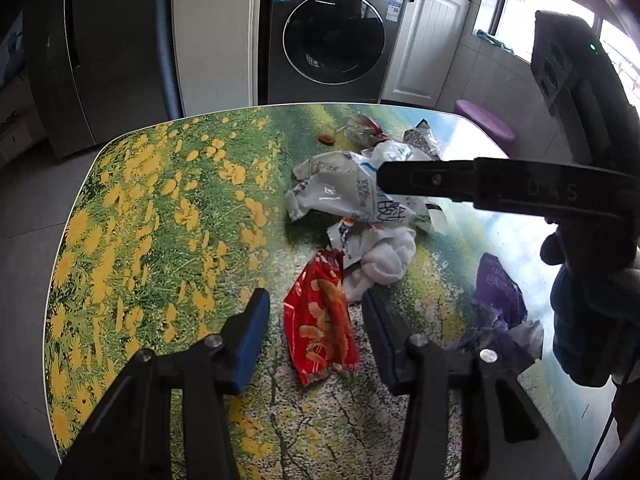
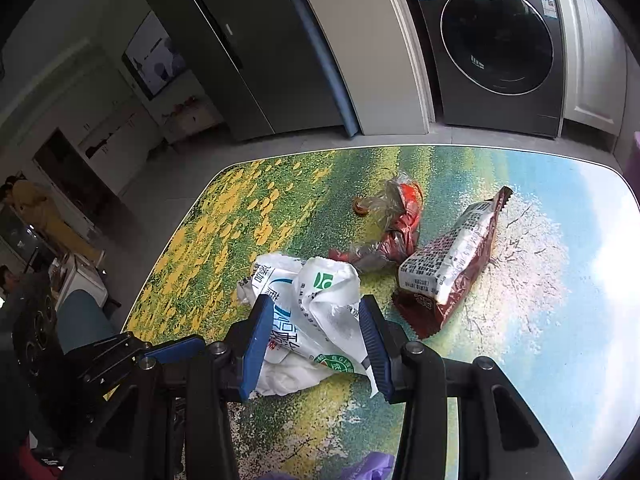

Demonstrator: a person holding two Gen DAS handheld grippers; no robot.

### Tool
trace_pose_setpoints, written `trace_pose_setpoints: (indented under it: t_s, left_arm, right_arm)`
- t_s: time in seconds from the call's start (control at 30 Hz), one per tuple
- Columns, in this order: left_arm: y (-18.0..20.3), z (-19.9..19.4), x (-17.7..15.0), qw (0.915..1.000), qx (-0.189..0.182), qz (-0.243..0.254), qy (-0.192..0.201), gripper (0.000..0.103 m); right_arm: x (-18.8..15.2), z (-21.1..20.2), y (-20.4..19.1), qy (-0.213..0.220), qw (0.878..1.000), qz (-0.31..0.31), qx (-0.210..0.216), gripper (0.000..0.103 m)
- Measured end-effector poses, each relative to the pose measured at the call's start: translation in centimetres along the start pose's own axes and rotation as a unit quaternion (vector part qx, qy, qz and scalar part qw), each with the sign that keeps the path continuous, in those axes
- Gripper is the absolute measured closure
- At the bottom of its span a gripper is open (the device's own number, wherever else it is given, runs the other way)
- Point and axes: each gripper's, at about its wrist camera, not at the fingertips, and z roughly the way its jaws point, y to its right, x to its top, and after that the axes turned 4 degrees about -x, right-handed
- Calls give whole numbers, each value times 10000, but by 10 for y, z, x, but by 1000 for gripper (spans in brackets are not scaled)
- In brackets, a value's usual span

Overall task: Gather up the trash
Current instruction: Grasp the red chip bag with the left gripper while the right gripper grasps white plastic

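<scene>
A red snack wrapper [image 1: 320, 328] lies flat on the flower-print table [image 1: 160, 220]. My left gripper [image 1: 314, 296] points down at it, open, with one blue pad on either side and a small gap to each. A crumpled white plastic bag [image 2: 332, 280] lies further back in the pile of trash. My right gripper [image 2: 316, 300] straddles it, open. The bag fills most of the gap and its folds brush the pads. In the left wrist view the right gripper [image 1: 386, 178] reaches in from the right over the same white bag [image 1: 340, 192], held by a gloved hand [image 1: 592, 300].
A brown snack bag [image 2: 452, 264], a crumpled clear and red wrapper [image 2: 392, 220] and a small brown scrap [image 2: 362, 206] lie behind. White tissue [image 1: 388, 260] and a purple bag [image 1: 500, 296] lie near the front right. A washing machine [image 1: 332, 36] and a purple stool [image 1: 484, 120] stand beyond the table.
</scene>
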Motion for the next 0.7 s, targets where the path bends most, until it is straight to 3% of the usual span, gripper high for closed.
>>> trace_pose_setpoints:
  t_s: [0.07,0.27,0.5,0.7]
  left_arm:
    - [-1,2,-1,10000,-34,-20,-29,71]
    - [-1,-3,-6,10000,-43,-62,54,74]
    - [7,-27,-7,9997,69,-45,237,75]
    - [14,-58,-7,9986,204,-85,487,75]
  right_arm:
    - [1,8,0,-50,10000,-22,38,63]
    - [-1,3,2,39,9999,-54,84,86]
    - [-7,-30,-1,293,9995,-43,142,89]
    - [-15,-84,-3,717,9973,-49,166,90]
